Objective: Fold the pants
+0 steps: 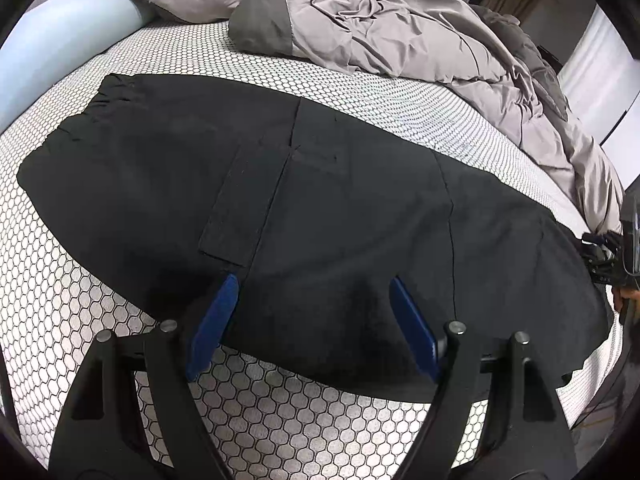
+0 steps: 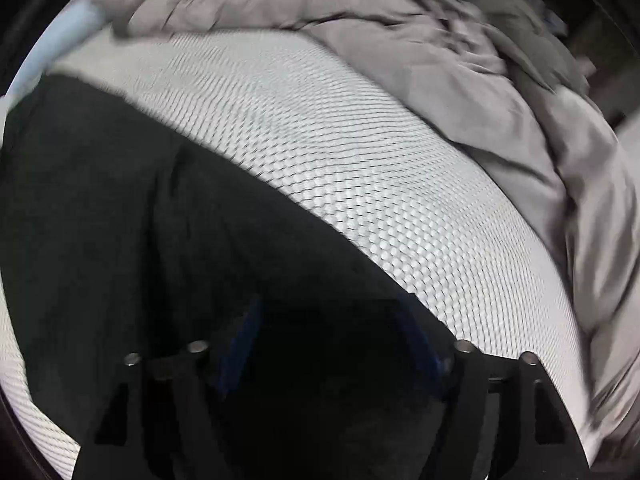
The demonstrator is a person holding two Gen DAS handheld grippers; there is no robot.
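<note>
Black pants (image 1: 304, 208) flat on bed, L hand-held gripper (image 1: 312, 304) spread over near edge

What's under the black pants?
The black pants lie on a white honeycomb-patterned mattress, which shows all around them. Anything hidden directly beneath the cloth can't be seen.

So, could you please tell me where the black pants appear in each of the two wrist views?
Left wrist view: the black pants stretch across the middle of the picture, from left edge to right, just ahead of the open left tongs.
Right wrist view: the pants fill the left and lower centre, running under the right tongs; the picture is blurred.
Shared landmark: the crumpled grey comforter at the top right, on the honeycomb-patterned mattress.
</note>
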